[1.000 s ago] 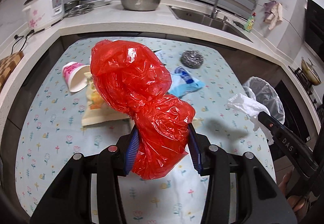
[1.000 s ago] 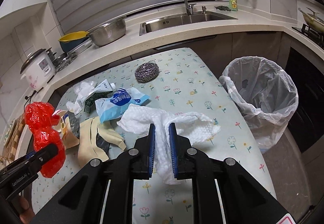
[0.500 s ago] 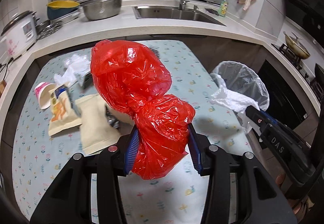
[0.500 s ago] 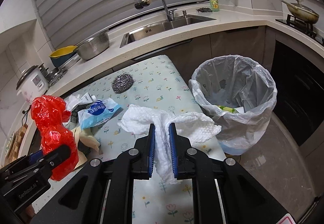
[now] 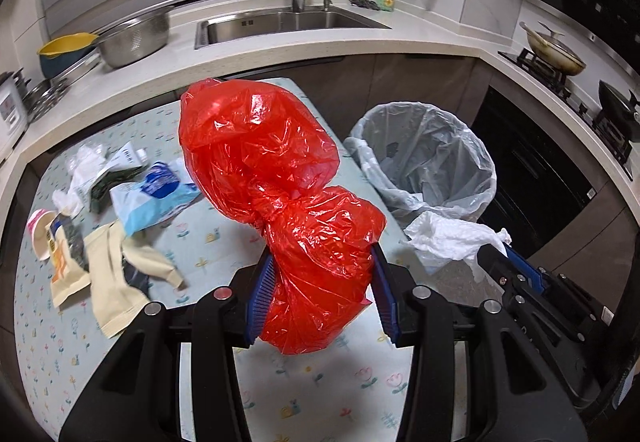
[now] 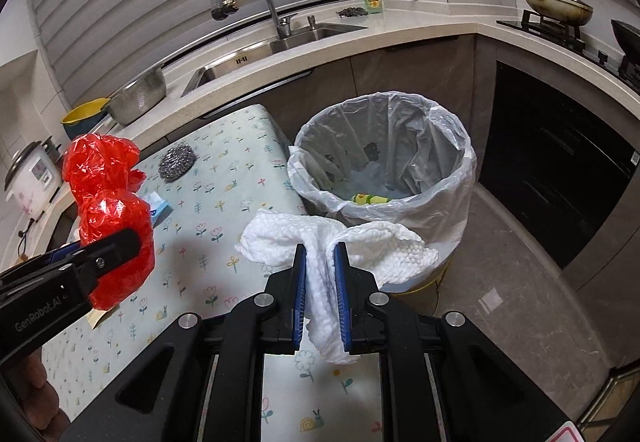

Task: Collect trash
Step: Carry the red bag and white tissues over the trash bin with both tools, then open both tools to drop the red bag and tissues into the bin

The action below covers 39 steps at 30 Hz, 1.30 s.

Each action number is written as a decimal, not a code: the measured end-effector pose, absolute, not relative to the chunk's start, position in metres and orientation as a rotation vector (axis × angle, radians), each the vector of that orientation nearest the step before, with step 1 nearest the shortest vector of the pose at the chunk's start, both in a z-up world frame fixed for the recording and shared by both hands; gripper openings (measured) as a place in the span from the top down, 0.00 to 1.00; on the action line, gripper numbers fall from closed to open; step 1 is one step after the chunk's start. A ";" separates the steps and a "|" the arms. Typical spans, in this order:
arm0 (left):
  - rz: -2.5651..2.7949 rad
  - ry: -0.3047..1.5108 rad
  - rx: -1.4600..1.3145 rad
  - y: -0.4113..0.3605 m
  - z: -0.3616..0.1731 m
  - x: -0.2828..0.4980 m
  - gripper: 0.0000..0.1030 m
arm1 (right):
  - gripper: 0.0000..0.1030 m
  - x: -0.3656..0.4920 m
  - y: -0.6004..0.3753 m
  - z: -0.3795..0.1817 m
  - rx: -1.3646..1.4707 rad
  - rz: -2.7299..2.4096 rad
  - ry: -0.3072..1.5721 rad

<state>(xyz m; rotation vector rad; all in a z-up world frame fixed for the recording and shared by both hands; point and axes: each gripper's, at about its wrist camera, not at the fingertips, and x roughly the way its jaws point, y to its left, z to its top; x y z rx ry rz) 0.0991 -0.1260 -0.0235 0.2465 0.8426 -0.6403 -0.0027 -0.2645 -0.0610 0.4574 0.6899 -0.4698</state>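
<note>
Trash in hand: a red plastic bag (image 5: 288, 210) pinched in the left gripper (image 5: 320, 294) above the table (image 5: 208, 234), and a white paper towel (image 6: 332, 242) clamped tight in the right gripper (image 6: 320, 290), near the rim of the lined bin (image 6: 384, 162). Both are light and floppy; released short of the opening, they would likely snag the liner or fall outside. More wrappers (image 5: 156, 194) lie on the table.

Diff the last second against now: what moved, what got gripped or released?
Both grippers swung from over the table toward the lined trash bin; it now sits close ahead of the right gripper. Nothing gripped or released: left gripper still clamps the red plastic bag, right still clamps the white paper towel. Table litter unmoved.
</note>
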 end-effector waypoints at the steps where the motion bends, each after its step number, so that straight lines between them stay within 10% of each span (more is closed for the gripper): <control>1: -0.648 0.843 0.251 -0.131 -0.024 0.100 0.58 | 0.87 -0.004 -0.268 -0.061 0.461 -0.476 0.687; 30: -0.943 0.871 0.403 -0.305 -0.062 0.164 0.56 | 0.87 0.071 -0.405 -0.090 0.564 -0.638 0.658; 39: -0.891 0.876 0.385 -0.312 -0.067 0.186 0.36 | 0.69 0.084 -0.418 -0.098 0.608 -0.660 0.655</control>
